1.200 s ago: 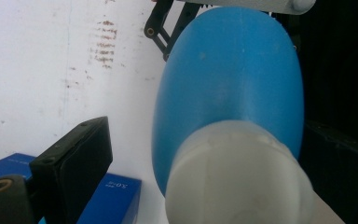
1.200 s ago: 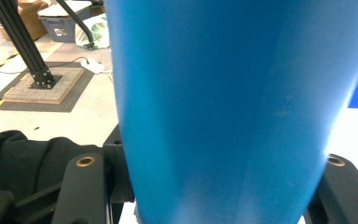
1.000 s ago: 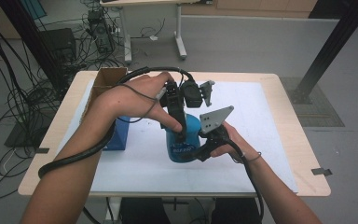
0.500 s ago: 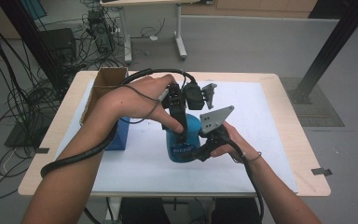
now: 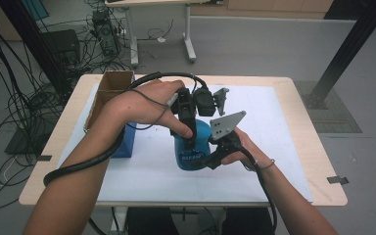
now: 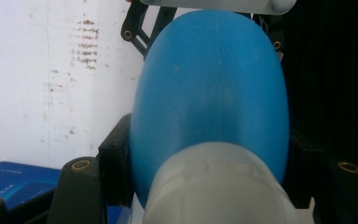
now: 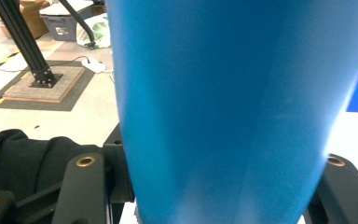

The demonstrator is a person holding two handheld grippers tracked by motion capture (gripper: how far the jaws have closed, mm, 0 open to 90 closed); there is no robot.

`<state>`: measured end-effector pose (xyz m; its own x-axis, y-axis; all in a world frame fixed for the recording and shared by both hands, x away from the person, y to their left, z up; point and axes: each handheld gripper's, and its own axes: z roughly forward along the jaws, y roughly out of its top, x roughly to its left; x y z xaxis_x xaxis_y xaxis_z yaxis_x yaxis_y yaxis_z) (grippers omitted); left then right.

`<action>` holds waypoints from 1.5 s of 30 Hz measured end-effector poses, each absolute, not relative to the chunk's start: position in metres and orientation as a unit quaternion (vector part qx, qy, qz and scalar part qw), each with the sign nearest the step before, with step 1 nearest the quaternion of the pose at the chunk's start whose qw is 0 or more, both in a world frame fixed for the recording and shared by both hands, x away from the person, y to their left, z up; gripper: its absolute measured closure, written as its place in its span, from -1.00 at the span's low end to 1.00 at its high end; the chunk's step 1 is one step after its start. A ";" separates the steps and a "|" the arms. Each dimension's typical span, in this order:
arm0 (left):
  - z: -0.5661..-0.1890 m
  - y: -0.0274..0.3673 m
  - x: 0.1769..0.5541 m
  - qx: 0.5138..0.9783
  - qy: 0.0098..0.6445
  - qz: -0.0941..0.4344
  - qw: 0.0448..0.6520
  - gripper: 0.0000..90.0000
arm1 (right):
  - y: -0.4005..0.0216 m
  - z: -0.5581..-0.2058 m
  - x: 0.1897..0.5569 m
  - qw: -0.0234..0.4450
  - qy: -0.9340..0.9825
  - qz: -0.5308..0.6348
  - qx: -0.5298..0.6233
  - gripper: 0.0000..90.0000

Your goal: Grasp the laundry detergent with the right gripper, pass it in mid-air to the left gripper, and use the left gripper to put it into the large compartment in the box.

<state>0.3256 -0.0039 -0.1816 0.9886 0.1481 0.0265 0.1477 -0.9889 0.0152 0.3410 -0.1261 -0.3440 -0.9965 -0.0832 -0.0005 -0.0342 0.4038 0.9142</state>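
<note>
At the middle of the white table (image 5: 284,147), you're holding a blue bottle (image 5: 194,147) standing upright, its long axis vertical and its pale cap (image 6: 214,186) pointing up. White lettering is showing low on its side, too small to read. Your right gripper (image 5: 210,156) is clamping the bottle's body from the side. Your left gripper (image 5: 188,139) is coming down from above, and its jaws have just been closing on the bottle's top, now gripping it. Beside it, a blue box (image 5: 127,142) is lying flat with unreadable print, next to an open cardboard box (image 5: 108,88), contents hidden.
</note>
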 end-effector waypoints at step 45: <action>-0.178 -0.001 0.326 0.996 0.082 0.014 0.028 -0.18 | -0.127 -0.342 0.341 0.024 -0.834 -0.551 0.033 -0.11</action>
<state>0.3259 -0.0011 -0.1779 0.9861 0.1646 0.0225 0.1631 -0.9849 0.0579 0.3410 -0.1269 -0.3416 -0.9966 -0.0825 0.0036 -0.0291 0.3914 0.9197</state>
